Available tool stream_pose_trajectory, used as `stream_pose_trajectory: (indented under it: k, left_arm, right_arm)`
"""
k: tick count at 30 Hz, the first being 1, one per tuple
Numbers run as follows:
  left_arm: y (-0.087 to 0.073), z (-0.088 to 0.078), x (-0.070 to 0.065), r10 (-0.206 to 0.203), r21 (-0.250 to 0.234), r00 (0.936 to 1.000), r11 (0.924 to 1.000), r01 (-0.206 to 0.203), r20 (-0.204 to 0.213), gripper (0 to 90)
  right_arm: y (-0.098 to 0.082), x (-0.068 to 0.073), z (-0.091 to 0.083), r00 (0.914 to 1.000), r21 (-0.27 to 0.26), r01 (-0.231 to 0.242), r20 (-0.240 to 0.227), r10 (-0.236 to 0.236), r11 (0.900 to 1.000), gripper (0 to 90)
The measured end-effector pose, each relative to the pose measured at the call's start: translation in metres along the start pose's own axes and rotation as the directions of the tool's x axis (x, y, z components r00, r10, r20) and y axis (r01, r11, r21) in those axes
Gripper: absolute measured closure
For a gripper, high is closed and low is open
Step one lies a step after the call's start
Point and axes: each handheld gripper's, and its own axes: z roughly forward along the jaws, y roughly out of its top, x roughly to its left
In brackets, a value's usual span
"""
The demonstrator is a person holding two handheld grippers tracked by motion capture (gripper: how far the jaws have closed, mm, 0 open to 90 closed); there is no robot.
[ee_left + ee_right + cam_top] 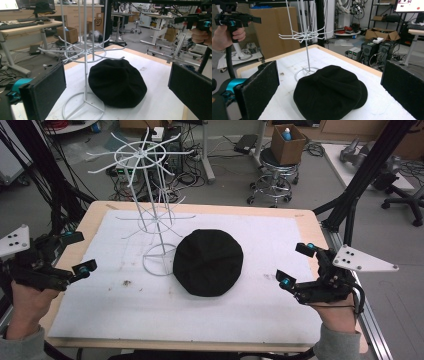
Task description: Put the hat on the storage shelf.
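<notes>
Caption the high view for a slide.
Both open grippers, left and right, flank a black cap lying beside a white wire rack.

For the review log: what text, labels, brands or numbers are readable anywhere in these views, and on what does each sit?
"SF": printed on a cardboard box on the floor behind the white wire rack, left gripper view.
Monitor at upper left of the left gripper view: lit, text too blurred to read.
Monitor at upper right of the right gripper view: too small to read.

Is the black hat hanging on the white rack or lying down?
Lying down. The black hat rests flat on the table, beside the white rack's base ring; its hooks are bare.
</notes>
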Motion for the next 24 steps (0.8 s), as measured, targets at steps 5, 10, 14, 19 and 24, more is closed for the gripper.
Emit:
stream_pose_trajectory:
  k: [5,10,14,19,24]
  left_arm:
    - [0.000,-0.001,-0.001,0.009,0.002,0.9999,1.0000,-0.009,-0.013,1.7]
    - [-0.002,0.000,0.001,0.009,0.004,0.9999,1.0000,-0.008,-0.006,1.7]
    - [-0.002,-0.001,0.001,0.007,0.004,1.0000,1.0000,-0.007,-0.005,1.7]
    - [-0.002,-0.004,0.002,0.001,-0.006,1.0000,1.0000,-0.001,-0.008,1.7]
    - [-0.002,-0.004,0.001,0.003,-0.002,1.0000,1.0000,-0.003,-0.009,1.7]
  right_arm:
    - [0.000,0.000,0.001,1.0000,0.007,0.000,0.007,0.000,1.000,0.7]
    - [-0.001,0.000,0.003,1.0000,0.011,0.007,0.005,-0.007,1.000,0.7]
    - [-0.001,0.000,0.006,0.9999,0.015,0.011,0.005,-0.011,1.000,0.7]
    - [0.003,0.005,0.020,0.9993,0.021,0.033,-0.018,-0.032,0.999,0.7]
    - [0.001,0.003,0.043,0.9975,0.057,0.052,-0.052,-0.049,0.997,0.7]
